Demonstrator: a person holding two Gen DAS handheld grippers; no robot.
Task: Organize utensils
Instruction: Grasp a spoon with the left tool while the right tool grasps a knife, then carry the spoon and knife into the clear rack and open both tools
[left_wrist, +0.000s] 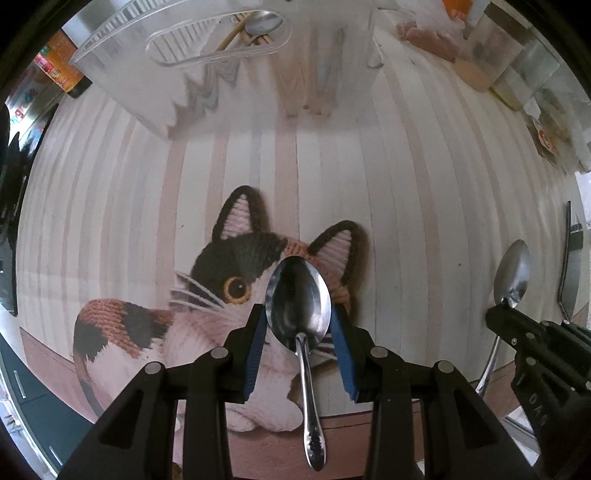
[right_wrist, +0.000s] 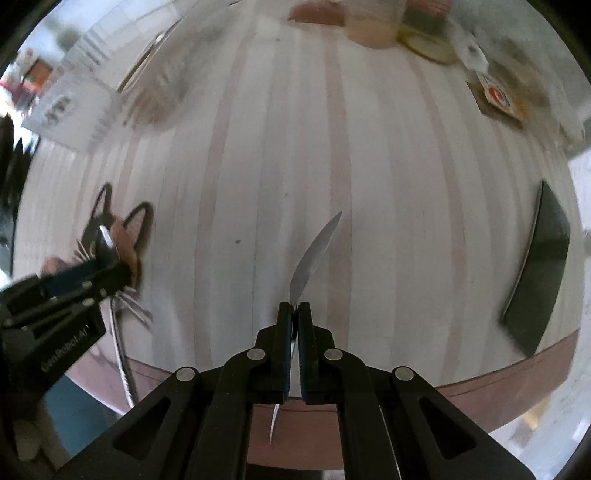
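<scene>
Soft daylight lit both pictures, bright but not harsh. The left view was sharp in the middle, and the spoon (left_wrist: 298, 312) shone with small glints. The right view was smeared, mostly at the top and left. Both pictures bent round at the edges, with dark corners. Shadows on the table (right_wrist: 388, 192) were faint.

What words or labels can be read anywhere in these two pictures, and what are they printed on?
"GenRobot.AI": white letters on the body of the left gripper, seen from the right wrist camera.
"DAS": partial letters on the body of the right gripper, cut off.
Orange bottle label: too blurred to read.
Red-and-white packet: print unreadable.
</scene>
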